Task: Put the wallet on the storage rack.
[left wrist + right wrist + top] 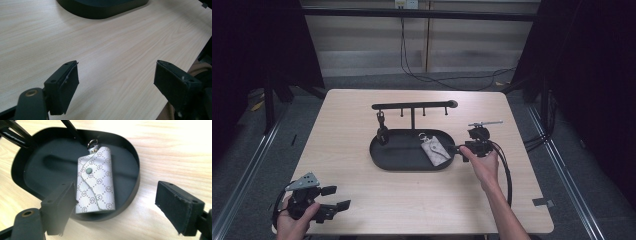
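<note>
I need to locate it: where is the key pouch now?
The key pouch lies in the black tray's right half, just ahead of the open right gripper.

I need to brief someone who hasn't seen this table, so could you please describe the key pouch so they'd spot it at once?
Find the black oval tray in the middle of the table. The key pouch lies flat in its right half, near the right gripper. It is the pale patterned thing there, with a snap button and a metal ring.
</note>
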Demonstrator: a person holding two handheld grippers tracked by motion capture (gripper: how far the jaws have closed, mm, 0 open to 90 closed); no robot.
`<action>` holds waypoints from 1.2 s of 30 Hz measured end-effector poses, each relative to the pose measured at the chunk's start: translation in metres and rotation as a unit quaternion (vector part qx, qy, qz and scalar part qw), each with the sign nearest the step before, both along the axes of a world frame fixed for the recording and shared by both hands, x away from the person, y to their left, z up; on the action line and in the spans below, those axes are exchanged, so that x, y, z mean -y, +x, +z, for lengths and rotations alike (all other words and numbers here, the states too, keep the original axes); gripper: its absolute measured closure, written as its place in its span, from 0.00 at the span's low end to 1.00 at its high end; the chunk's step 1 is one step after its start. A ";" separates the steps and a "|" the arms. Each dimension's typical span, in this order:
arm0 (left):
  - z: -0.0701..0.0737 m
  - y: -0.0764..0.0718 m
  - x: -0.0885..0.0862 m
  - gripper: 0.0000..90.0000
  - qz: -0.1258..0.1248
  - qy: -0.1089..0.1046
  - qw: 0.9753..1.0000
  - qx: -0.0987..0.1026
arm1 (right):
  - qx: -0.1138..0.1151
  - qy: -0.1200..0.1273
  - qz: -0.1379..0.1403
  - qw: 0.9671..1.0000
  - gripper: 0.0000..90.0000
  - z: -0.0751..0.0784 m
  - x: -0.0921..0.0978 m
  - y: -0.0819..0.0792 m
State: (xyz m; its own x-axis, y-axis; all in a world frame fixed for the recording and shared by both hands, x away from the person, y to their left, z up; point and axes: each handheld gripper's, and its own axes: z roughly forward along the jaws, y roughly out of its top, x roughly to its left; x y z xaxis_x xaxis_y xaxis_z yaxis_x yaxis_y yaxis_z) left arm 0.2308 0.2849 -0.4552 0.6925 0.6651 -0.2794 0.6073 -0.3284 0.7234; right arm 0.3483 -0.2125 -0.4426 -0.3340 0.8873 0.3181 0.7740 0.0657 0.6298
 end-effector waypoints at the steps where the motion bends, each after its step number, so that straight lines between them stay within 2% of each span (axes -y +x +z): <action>1: 0.000 0.000 0.000 0.22 0.000 -0.002 1.000 0.000 | 0.002 -0.002 0.000 1.000 0.19 0.001 0.002 -0.002; 6: 0.001 -0.001 -0.001 0.22 0.002 -0.004 1.000 0.001 | 0.016 -0.019 -0.003 1.000 0.19 0.006 0.012 -0.014; 10: 0.001 0.000 -0.002 0.22 0.003 -0.004 1.000 0.002 | 0.028 -0.022 -0.010 0.999 0.19 0.010 0.022 -0.026; 18: 0.000 0.000 -0.004 0.22 0.009 -0.004 1.000 0.002 | 0.035 -0.024 -0.008 0.999 0.19 0.005 0.032 -0.051; 27: 0.001 -0.001 -0.003 0.22 0.010 -0.003 1.000 0.003 | 0.057 -0.032 -0.011 0.998 0.20 0.004 0.043 -0.083; 33: 0.000 0.000 -0.002 0.22 0.009 -0.001 1.000 0.001 | 0.056 -0.040 -0.014 0.998 0.20 -0.001 0.053 -0.101; 36: 0.000 0.000 -0.002 0.22 0.004 0.003 1.000 -0.001 | 0.055 -0.036 -0.020 0.998 0.20 -0.003 0.055 -0.108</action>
State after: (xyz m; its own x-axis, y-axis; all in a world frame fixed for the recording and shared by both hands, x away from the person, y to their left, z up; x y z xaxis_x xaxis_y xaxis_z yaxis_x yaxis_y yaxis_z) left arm 0.2307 0.2871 -0.4549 0.6864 0.6727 -0.2764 0.6110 -0.3273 0.7208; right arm 0.2406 -0.2678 -0.4461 -0.3265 0.9200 0.2167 0.7039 0.0837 0.7053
